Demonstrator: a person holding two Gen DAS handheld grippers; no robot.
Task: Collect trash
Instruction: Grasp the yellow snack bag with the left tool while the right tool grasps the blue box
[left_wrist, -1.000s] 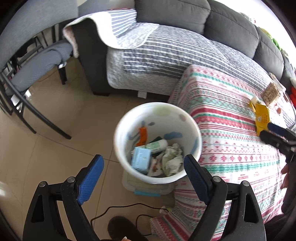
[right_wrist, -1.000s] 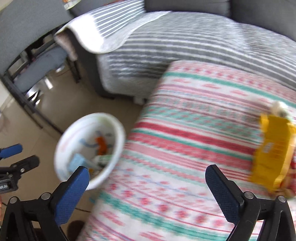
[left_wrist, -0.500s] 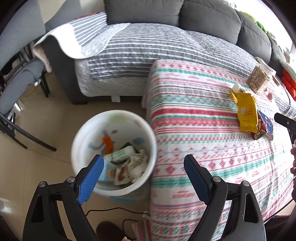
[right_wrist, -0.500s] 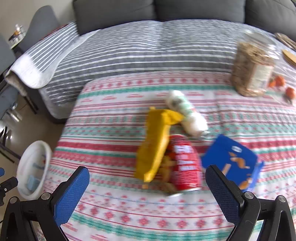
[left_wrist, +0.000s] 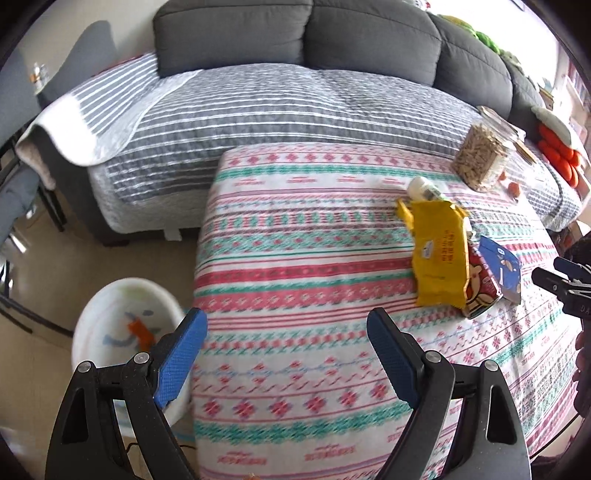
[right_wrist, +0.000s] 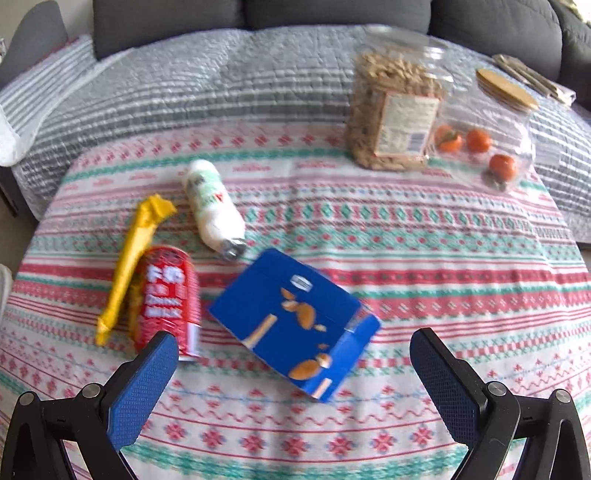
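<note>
A cluster of trash lies on the patterned tablecloth (right_wrist: 424, 258): a blue carton (right_wrist: 295, 317) (left_wrist: 500, 266), a red can (right_wrist: 168, 295) (left_wrist: 480, 291), a yellow wrapper (right_wrist: 133, 258) (left_wrist: 439, 254) and a white bottle (right_wrist: 214, 206) (left_wrist: 423, 186). My right gripper (right_wrist: 291, 376) is open just short of the blue carton, nothing between its fingers; its tip shows at the right edge of the left wrist view (left_wrist: 565, 284). My left gripper (left_wrist: 286, 354) is open over the table's left part. The white trash bin (left_wrist: 110, 325) stands on the floor left of the table, with trash inside.
A clear jar of nuts (right_wrist: 395, 107) (left_wrist: 482, 155) and a clear container with small oranges (right_wrist: 484, 136) stand at the back of the table. A grey sofa with a striped cover (left_wrist: 277, 107) runs behind. Chair legs (left_wrist: 22, 192) stand at far left.
Both grippers swung right, away from the bin and over the table. The right one closed in on the trash cluster, which now fills its view. Both stayed open and empty.
</note>
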